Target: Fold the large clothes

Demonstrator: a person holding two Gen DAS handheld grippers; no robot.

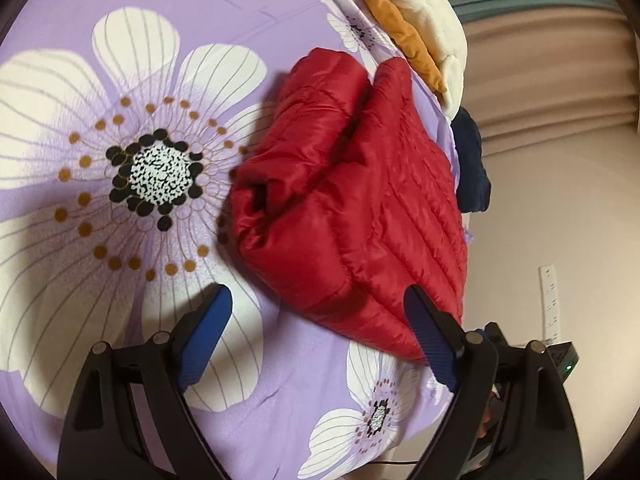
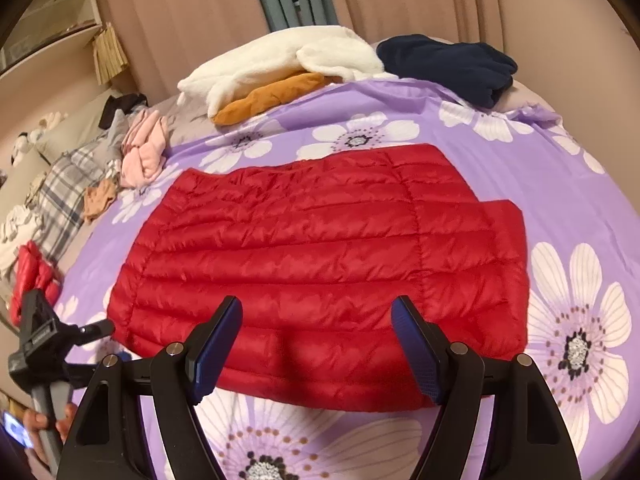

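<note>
A red quilted puffer jacket (image 2: 320, 256) lies folded into a flat block on the purple flowered bedsheet (image 2: 540, 184). In the left wrist view the jacket (image 1: 352, 208) shows end-on, bunched at its near end. My left gripper (image 1: 318, 300) is open and empty, hovering over the jacket's near corner and the sheet (image 1: 224, 12). My right gripper (image 2: 316, 312) is open and empty, just above the jacket's near edge. The left gripper also shows at the left edge of the right wrist view (image 2: 86, 330), beside the jacket's left side.
A white fleece (image 2: 280, 60) over an orange garment (image 2: 272, 98) and a navy garment (image 2: 448, 66) lie at the bed's far edge. Pink (image 2: 144, 148), plaid (image 2: 68, 196) and small red (image 2: 34, 276) clothes lie on the left. Curtains hang behind.
</note>
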